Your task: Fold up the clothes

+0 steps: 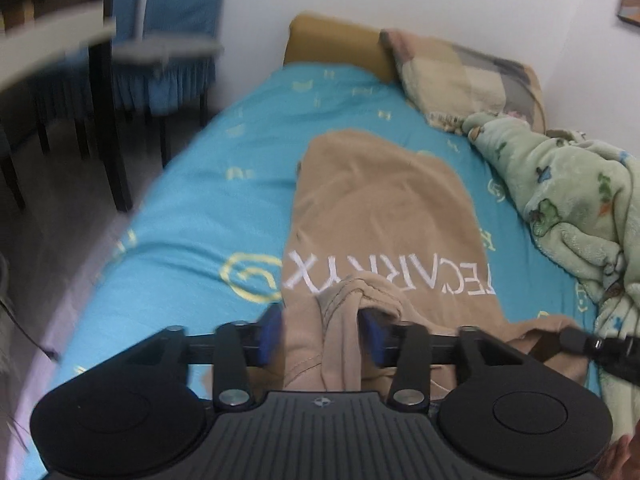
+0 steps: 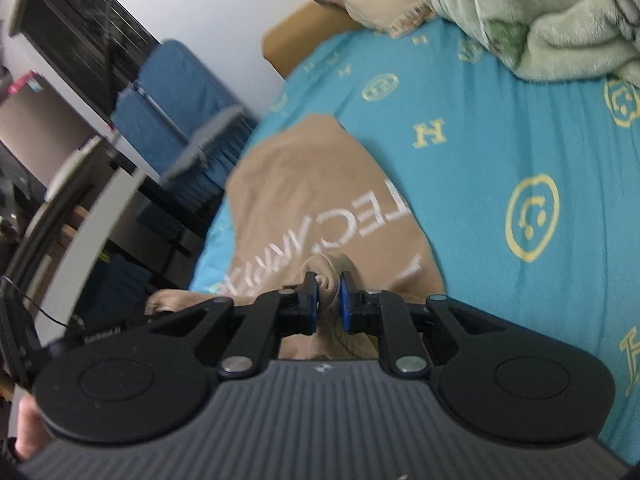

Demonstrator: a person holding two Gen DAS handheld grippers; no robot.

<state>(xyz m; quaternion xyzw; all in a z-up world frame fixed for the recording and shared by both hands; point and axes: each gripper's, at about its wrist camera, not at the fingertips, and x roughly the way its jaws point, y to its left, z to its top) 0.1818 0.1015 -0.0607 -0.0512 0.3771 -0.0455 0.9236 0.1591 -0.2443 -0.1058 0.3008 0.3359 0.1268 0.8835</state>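
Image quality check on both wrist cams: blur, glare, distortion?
Left wrist view: motion blur smears the blue-covered chair and the open left claw; the tan T-shirt with white lettering is soft but readable. Right wrist view: frame tilted, the turquoise patterned bedsheet fairly sharp, left-side furniture blurred. Both: fisheye bending at the edges, even lighting, no glare.
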